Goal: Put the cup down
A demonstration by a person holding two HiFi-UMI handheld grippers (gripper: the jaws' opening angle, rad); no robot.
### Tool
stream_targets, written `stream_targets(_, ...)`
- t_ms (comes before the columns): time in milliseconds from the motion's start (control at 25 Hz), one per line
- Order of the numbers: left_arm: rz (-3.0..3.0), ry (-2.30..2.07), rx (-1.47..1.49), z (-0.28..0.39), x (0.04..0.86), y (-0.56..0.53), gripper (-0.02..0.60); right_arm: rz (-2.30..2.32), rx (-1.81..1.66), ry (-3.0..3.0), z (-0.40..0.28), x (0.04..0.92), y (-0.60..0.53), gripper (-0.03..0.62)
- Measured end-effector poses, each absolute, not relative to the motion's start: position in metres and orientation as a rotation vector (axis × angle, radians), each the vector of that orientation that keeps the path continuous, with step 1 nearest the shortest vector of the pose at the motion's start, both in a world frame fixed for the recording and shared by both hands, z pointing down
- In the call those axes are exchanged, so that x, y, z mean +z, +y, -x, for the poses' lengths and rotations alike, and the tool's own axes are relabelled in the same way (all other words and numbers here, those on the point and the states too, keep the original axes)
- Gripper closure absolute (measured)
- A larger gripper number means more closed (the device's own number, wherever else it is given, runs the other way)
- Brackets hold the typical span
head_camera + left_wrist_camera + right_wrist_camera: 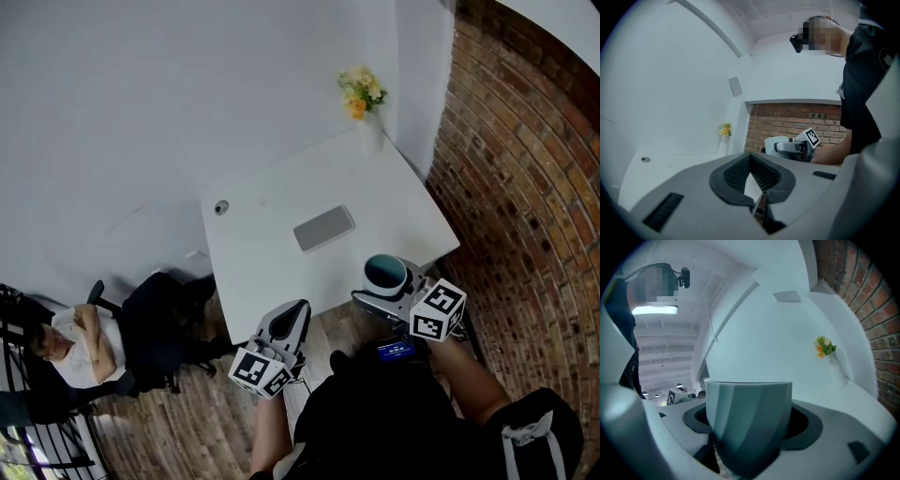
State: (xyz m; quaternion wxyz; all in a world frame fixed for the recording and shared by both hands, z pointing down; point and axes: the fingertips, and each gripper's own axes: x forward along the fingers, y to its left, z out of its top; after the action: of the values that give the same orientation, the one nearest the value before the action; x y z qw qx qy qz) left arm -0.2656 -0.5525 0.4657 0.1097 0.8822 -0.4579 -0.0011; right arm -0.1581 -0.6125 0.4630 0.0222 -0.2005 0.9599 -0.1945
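Observation:
A pale blue-grey cup (385, 273) with a dark inside is held upright, and my right gripper (382, 292) is shut on it over the white table's (281, 253) front right edge. In the right gripper view the cup (748, 418) fills the space between the jaws of the right gripper (749, 439). My left gripper (290, 317) hangs just off the table's front edge, shut with nothing in it. From the left gripper view, the left gripper (755, 183) has its pads together, and the cup (775, 143) shows beyond it on the right.
A grey flat slab (323, 228) lies mid-table, and a small round fitting (220, 207) sits near the left edge. A vase of yellow flowers (361, 94) stands at the far corner. A brick wall (525, 187) runs along the right. A person sits in a chair (75, 342) at lower left.

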Motion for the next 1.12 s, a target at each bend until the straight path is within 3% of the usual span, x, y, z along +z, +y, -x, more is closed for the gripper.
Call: stream_targets(1120,-2.652,-1.204,-0.061,0.287,0.464,-0.565,0.574,0.631,-0.564,2.987,0.202,0.451,-0.620,0.192)
